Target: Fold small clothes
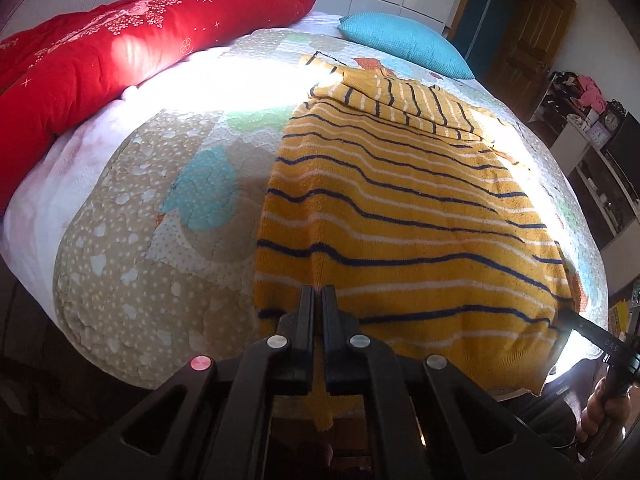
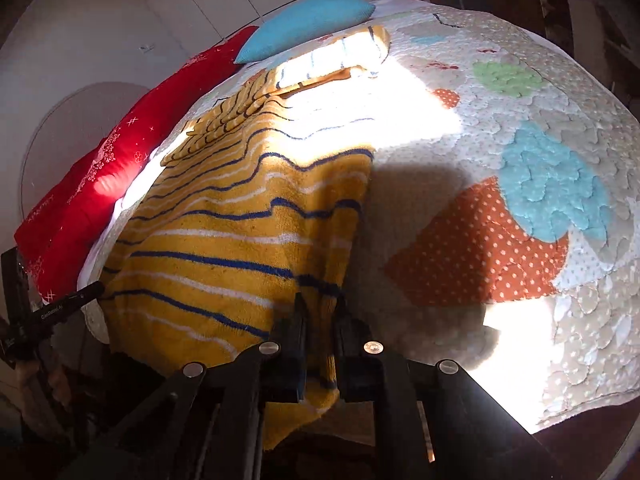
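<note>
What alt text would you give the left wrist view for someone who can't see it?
The left gripper is shut on the near hem of a yellow striped sweater spread on a patchwork quilt. A red pillow and a blue cushion lie at the far side.

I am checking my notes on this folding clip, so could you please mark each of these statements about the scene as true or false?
1. The left gripper is shut on the hem of the yellow knitted sweater with blue and white stripes. True.
2. The right gripper is open and clear of the sweater. False: it is shut on the sweater's hem too.
3. A turquoise cushion lies at the far end of the patchwork quilt. True.
4. The long bolster is green. False: it is red with a white floral print.
5. The sweater's sleeves are spread out flat. False: one is folded over its upper part.
</note>
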Demonstrator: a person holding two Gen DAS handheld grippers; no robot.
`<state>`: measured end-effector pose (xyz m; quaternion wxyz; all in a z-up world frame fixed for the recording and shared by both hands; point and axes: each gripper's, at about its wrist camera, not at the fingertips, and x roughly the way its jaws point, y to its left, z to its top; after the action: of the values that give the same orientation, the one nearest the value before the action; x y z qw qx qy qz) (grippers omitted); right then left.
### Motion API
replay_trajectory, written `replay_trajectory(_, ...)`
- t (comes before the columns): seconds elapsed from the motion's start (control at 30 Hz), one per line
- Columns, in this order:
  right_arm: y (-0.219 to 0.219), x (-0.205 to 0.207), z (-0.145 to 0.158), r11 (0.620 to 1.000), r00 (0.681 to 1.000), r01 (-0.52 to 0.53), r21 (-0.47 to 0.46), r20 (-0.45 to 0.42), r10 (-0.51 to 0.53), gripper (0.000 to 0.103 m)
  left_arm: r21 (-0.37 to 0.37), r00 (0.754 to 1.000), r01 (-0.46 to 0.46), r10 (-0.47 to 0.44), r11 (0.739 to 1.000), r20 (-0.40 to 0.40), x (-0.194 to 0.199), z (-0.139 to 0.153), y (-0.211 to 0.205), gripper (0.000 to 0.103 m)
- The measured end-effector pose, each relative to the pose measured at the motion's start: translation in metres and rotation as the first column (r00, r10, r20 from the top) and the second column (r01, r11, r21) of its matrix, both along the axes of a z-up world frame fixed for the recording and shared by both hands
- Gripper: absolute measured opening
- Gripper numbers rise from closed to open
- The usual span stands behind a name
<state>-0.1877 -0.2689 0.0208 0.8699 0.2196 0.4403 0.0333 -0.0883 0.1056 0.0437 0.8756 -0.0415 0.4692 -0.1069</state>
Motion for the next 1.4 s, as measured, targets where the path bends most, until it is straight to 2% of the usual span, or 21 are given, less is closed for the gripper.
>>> replay_trajectory(0.1,-0.003,-0.013,-0.005,1.0,0.999,-0.011,-0.003,-0.04,0.011,0.012,0.015,0.999,-0.035,0.036,0.999,-0.033,-0.004,-0.009,0.01,0.002)
replay_trajectory(0.17,-0.003,-0.019,-0.004,0.999,0.998,-0.003,-0.032,-0.055,0.001,0.012,-0.012,0.997,-0.05,0.049,0.999,-0.056,-0.005,-0.013,0.02,0.002)
replay_trajectory(0.27,-0.008,-0.026,-0.003,0.999,0.998,0.003,-0.032,-0.06,-0.005,0.014,-0.001,0.995,-0.087,0.087,0.996,-0.044,-0.01,-0.008,0.032,0.005)
replay_trajectory(0.3,-0.01,-0.027,-0.002,1.0,0.998,0.002,-0.016,-0.057,-0.003,0.016,0.011,0.995,-0.093,0.094,0.996,-0.028,-0.012,-0.004,0.034,0.012)
replay_trajectory(0.33,-0.011,-0.027,-0.002,1.0,0.998,0.002,-0.007,-0.055,-0.003,0.025,0.024,0.995,-0.1,0.101,0.995,-0.011,-0.014,0.0,0.035,0.018)
replay_trajectory(0.37,-0.01,-0.027,-0.002,1.0,0.999,0.003,-0.006,-0.054,-0.004,0.03,0.034,0.994,-0.108,0.108,0.994,0.009,-0.015,0.004,0.035,0.037)
replay_trajectory(0.4,-0.009,-0.026,-0.002,1.0,0.998,0.002,-0.008,-0.055,-0.002,0.03,0.042,0.993,-0.117,0.115,0.992,0.033,-0.017,0.009,0.035,0.055)
replay_trajectory(0.5,-0.003,-0.022,0.002,0.999,0.999,-0.008,-0.032,-0.047,0.007,0.031,0.084,0.989,-0.124,0.116,0.989,0.092,-0.018,0.023,0.027,0.063)
replay_trajectory(0.57,0.003,-0.019,0.005,0.998,0.999,-0.021,-0.056,-0.038,0.018,0.041,0.114,0.987,-0.119,0.106,0.986,0.117,-0.016,0.029,0.019,0.069)
replay_trajectory(0.73,0.015,-0.011,0.012,0.991,0.999,-0.045,-0.129,-0.03,0.042,0.045,0.154,0.981,-0.095,0.066,0.984,0.181,-0.009,0.048,-0.001,0.072)
replay_trajectory(0.83,0.018,-0.004,0.023,0.984,0.999,-0.04,-0.173,0.0,0.04,0.052,0.167,0.978,-0.082,0.047,0.983,0.204,-0.002,0.056,-0.012,0.079)
replay_trajectory(1.13,0.023,0.024,0.061,0.946,0.993,0.026,-0.322,0.115,0.012,0.065,0.16,0.984,-0.083,0.055,0.984,0.17,0.006,0.053,-0.025,0.079)
replay_trajectory(1.4,0.038,0.044,0.068,0.945,0.99,0.001,-0.326,0.133,0.044,0.068,0.206,0.985,-0.099,0.065,0.974,0.163,0.004,0.045,-0.024,0.079)
